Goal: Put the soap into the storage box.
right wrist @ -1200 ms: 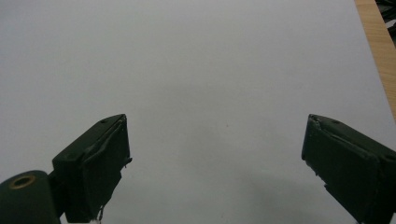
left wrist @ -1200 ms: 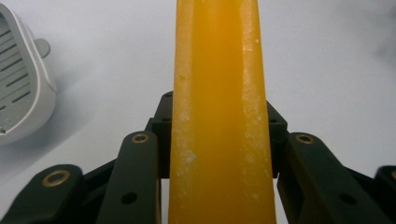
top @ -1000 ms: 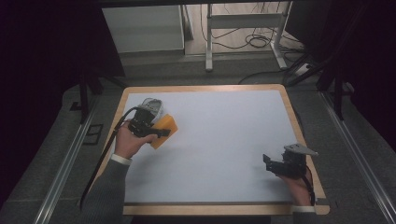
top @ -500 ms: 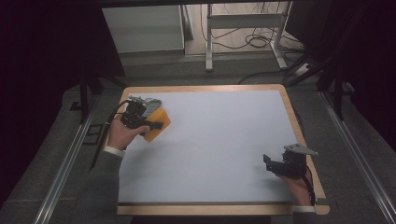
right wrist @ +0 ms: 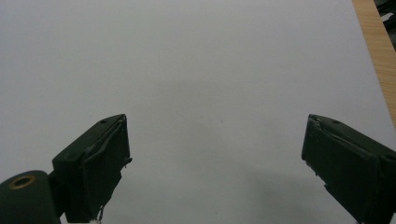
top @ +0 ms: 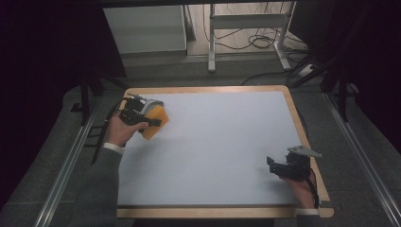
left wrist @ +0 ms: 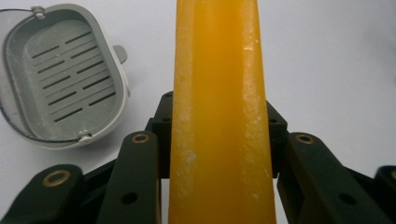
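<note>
Sitting just off to the left of the left gripper (left wrist: 219,154) is a grey slotted tray (left wrist: 65,74) with a clear rim, lying flat on the white tabletop (top: 222,142); nothing blocks the way past the fingertips. The fingers are clamped on an orange sponge (left wrist: 218,112), its long axis running straight out between them and beyond their tips. It's bright orange with whitish crusty specks along the edges. The right gripper (right wrist: 215,172) has its fingers spread wide, nothing between them, bare tabletop ahead.
</note>
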